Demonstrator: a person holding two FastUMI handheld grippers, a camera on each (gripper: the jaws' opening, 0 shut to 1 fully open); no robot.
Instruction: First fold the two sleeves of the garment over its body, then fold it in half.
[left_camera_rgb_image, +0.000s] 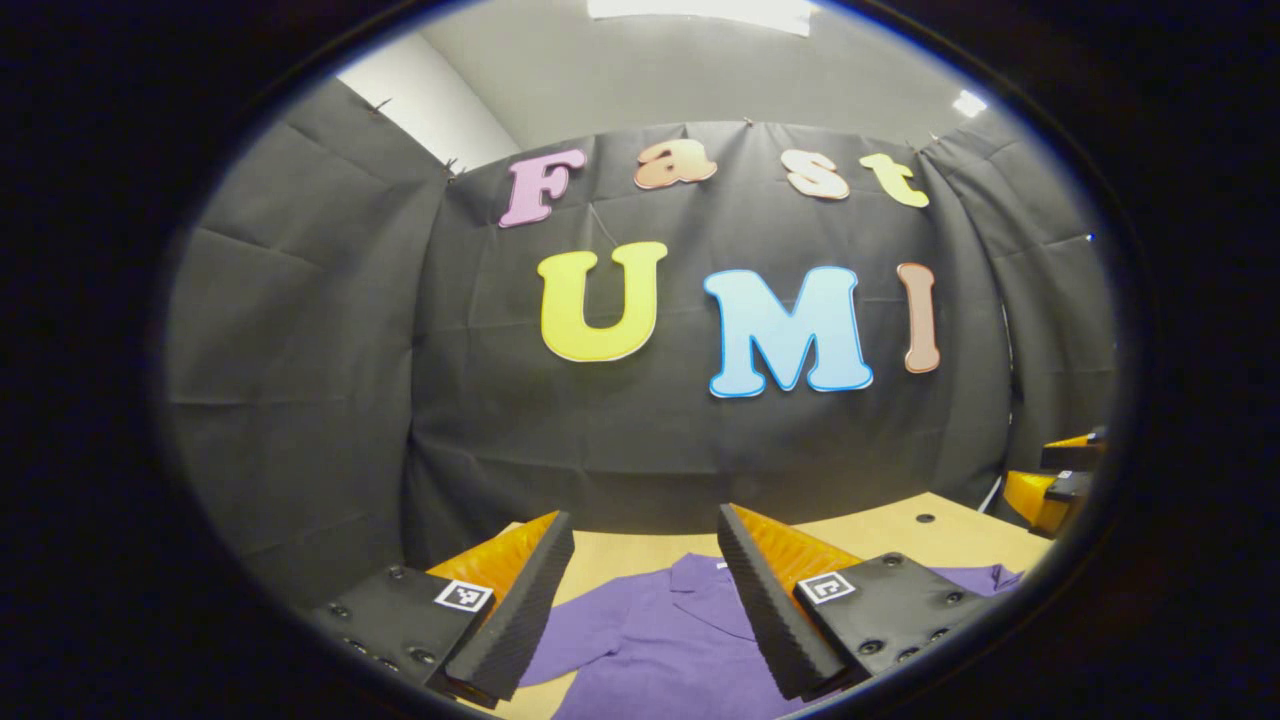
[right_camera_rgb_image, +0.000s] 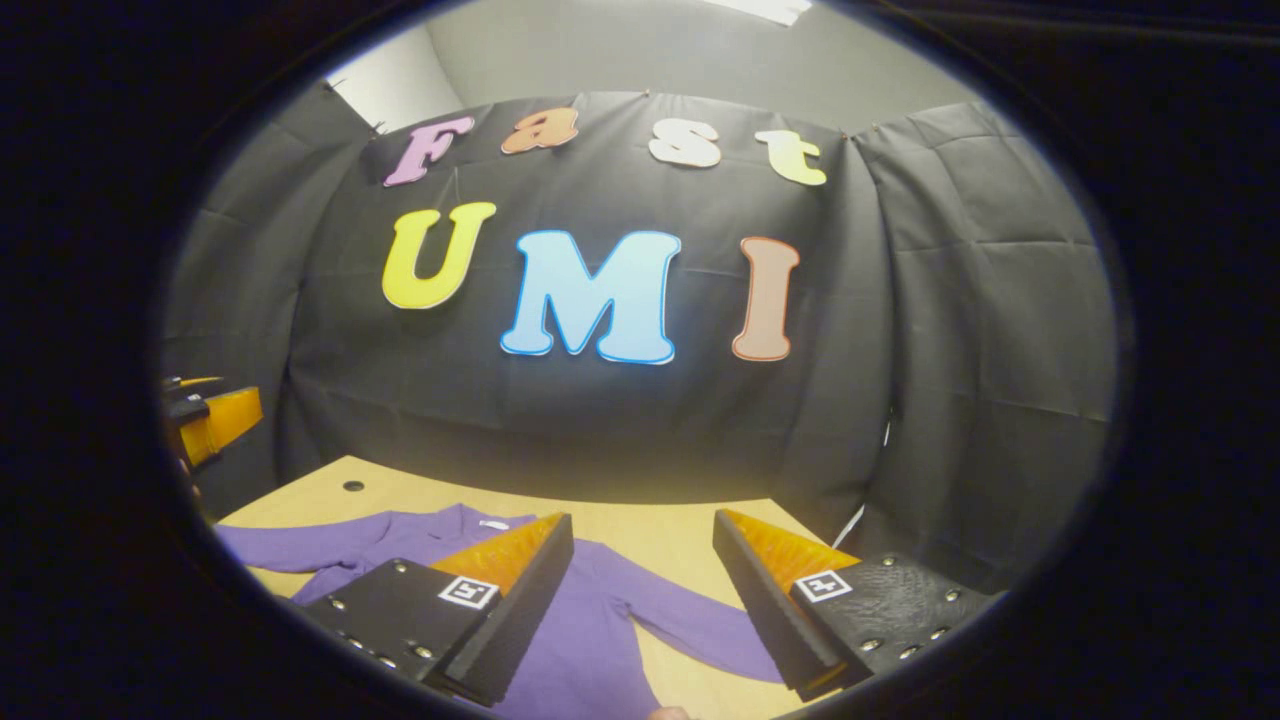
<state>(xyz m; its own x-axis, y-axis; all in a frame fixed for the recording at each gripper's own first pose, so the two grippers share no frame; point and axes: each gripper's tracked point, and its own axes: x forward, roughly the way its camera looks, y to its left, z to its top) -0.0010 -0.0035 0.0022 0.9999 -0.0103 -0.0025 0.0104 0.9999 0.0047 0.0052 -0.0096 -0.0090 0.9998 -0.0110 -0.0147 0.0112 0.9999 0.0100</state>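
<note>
On the wooden desk (right_camera_rgb_image: 690, 535), a purple long-sleeved shirt (left_camera_rgb_image: 660, 640) lies flat, collar toward the far wall, both sleeves stretched out to left and right, unfolded. The left gripper (left_camera_rgb_image: 645, 600) and right gripper (right_camera_rgb_image: 640, 600) hover above it, fingers spread wide, holding nothing. The risk ahead appears to be a shallow pinch on a cuff, letting the sleeve slip mid-fold.
</note>
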